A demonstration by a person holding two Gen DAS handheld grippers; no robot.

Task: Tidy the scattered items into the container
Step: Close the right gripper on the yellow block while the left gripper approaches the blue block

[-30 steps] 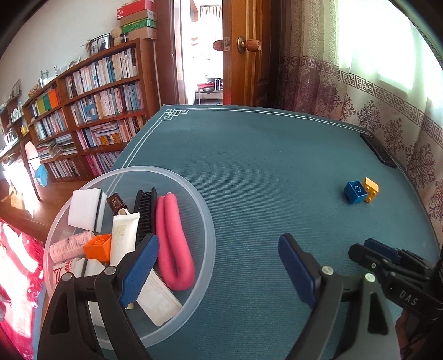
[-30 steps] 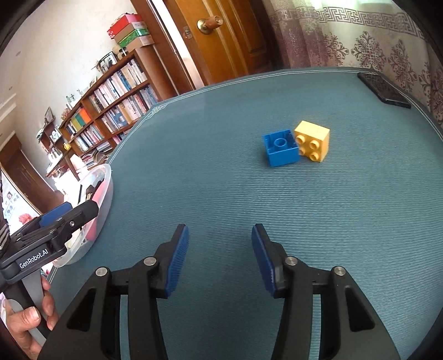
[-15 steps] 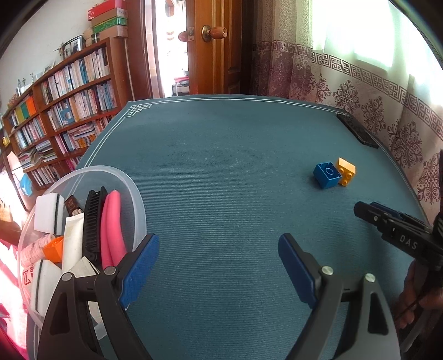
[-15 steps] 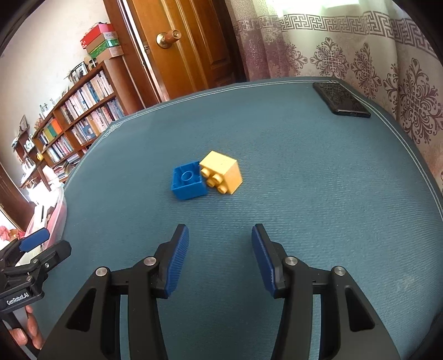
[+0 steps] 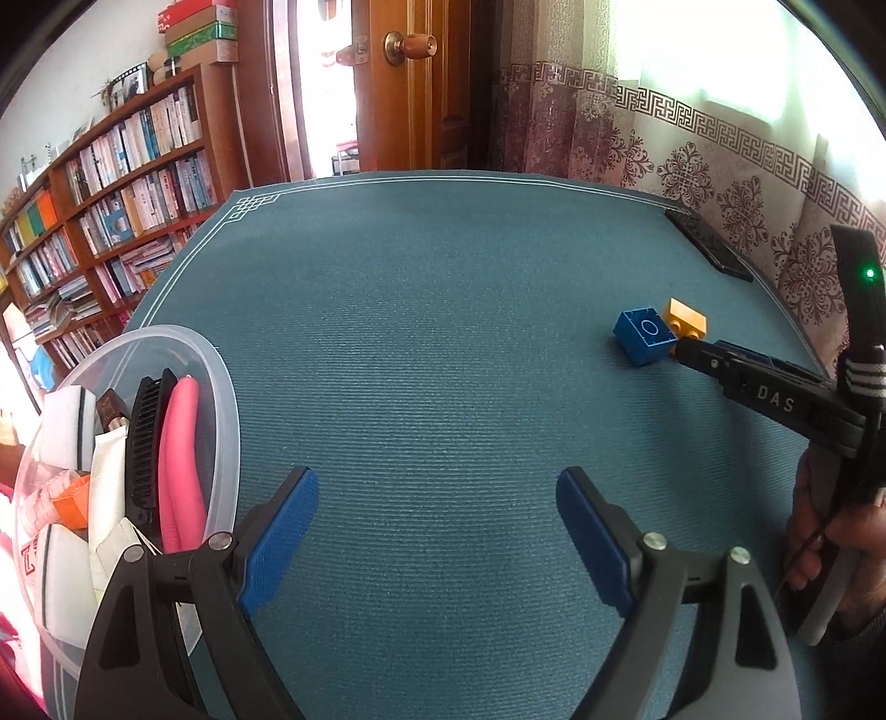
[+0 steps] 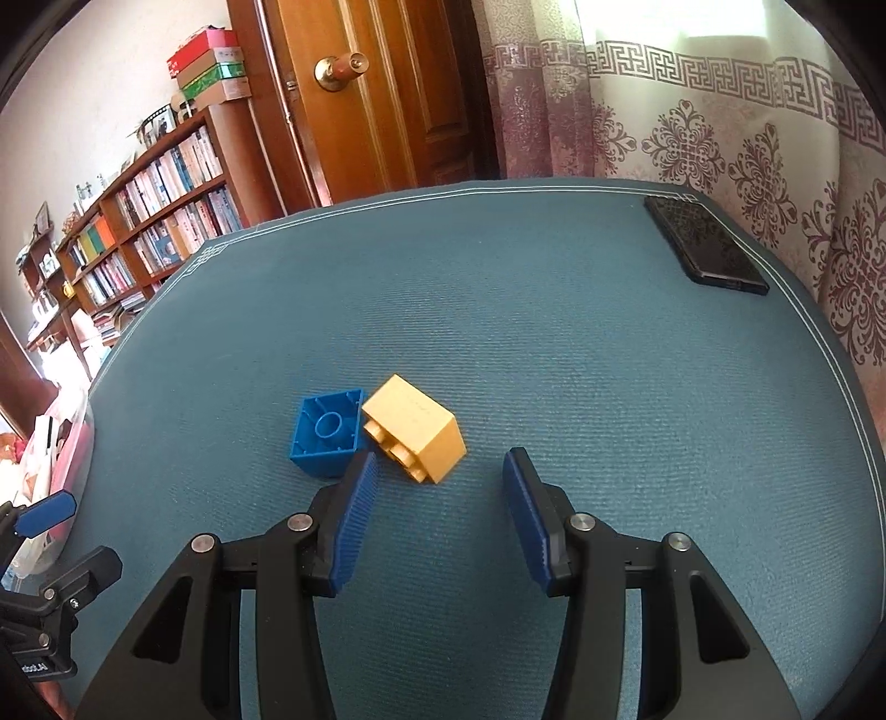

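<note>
Closer now than a moment ago, the right gripper hangs spread and empty just short of the yellow brick, which touches the blue brick at its 9 o'clock. Left gripper hovers spread over the teal mat, the clear container at its 9 o'clock.

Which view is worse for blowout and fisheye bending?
Left wrist: window clipped white, doorway glare, bookshelf bowed, bowl at the frame's edge. Right wrist: curtain top washed out, blocks sharp, table edge curved.
</note>
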